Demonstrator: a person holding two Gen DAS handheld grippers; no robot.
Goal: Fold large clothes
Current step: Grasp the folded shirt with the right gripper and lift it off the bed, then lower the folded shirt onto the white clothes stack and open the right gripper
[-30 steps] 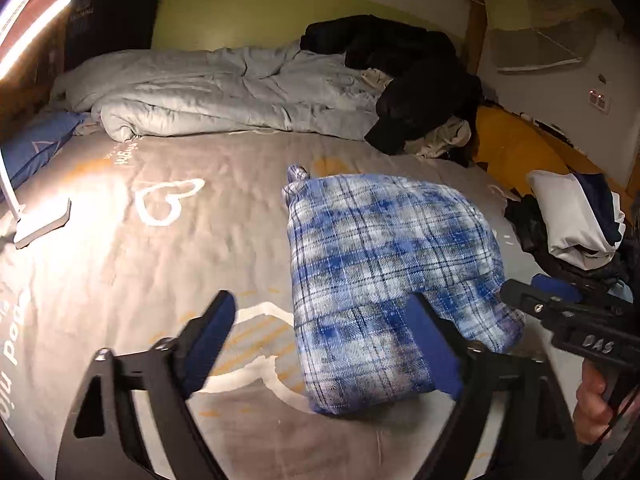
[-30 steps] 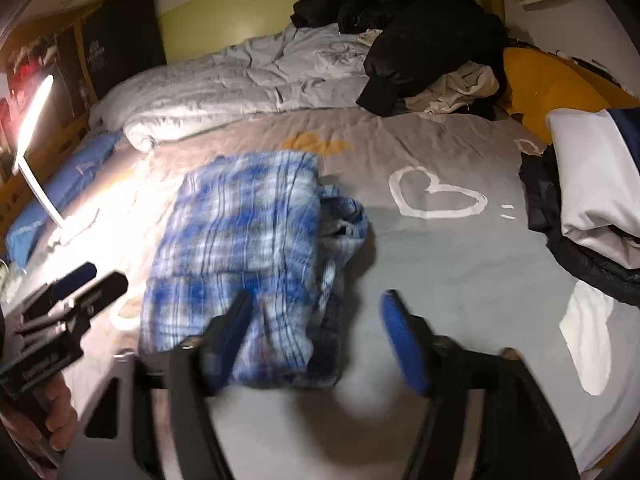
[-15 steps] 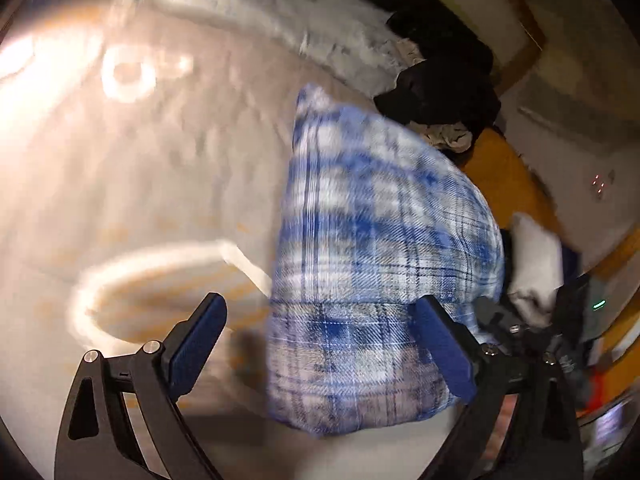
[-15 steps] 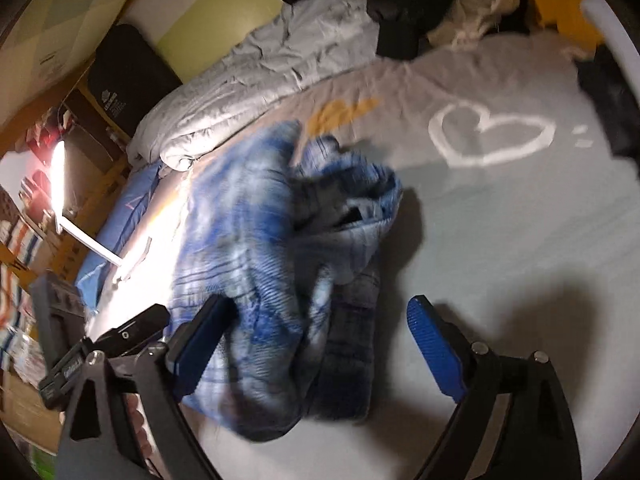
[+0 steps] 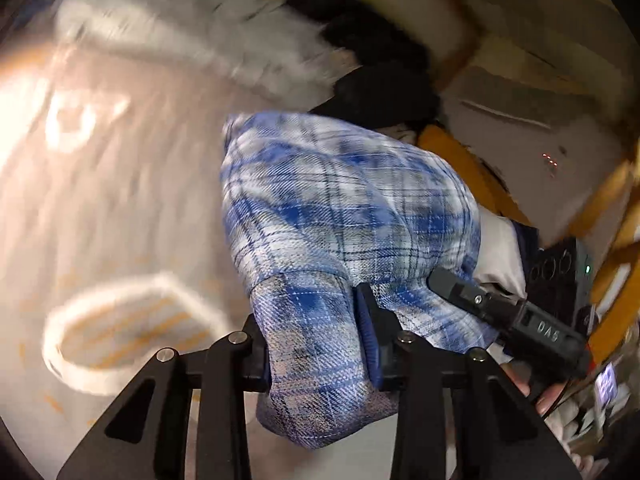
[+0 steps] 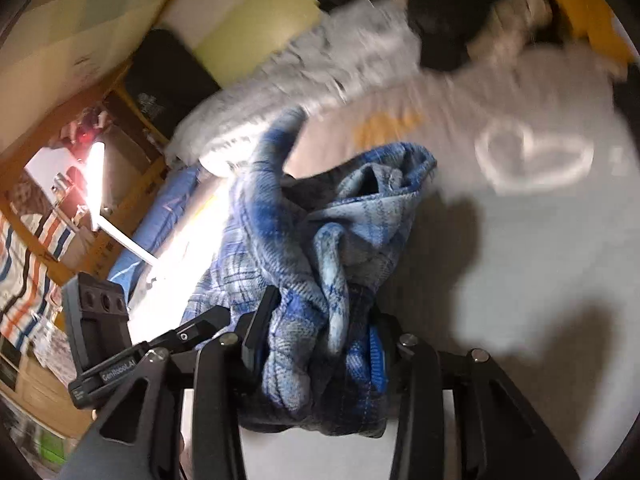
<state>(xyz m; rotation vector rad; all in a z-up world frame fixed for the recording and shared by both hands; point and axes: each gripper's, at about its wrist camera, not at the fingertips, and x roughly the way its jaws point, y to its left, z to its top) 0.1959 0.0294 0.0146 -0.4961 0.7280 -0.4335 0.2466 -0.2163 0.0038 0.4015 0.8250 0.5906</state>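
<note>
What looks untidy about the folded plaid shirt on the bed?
On the right gripper side, the plaid shirt bunches into loose, rumpled layers rather than a flat fold. Both grippers' jaws are closing on its near edge.

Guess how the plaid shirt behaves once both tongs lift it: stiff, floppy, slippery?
Likely floppy: the shirt bunches and droops between the closing right tongs. Probably not slippery, since its weave looks brushed in the closing left tongs. The fold may sag open, as loose layers gape.

Between my left jaws I see the plaid shirt (image 5: 344, 216), a soft, matt woven flannel. Ahead of them, the bedsheet (image 5: 132, 208) looks like smooth matt cloth, though blurred. My fingers (image 5: 372, 336) wear ribbed blue pads.
</note>
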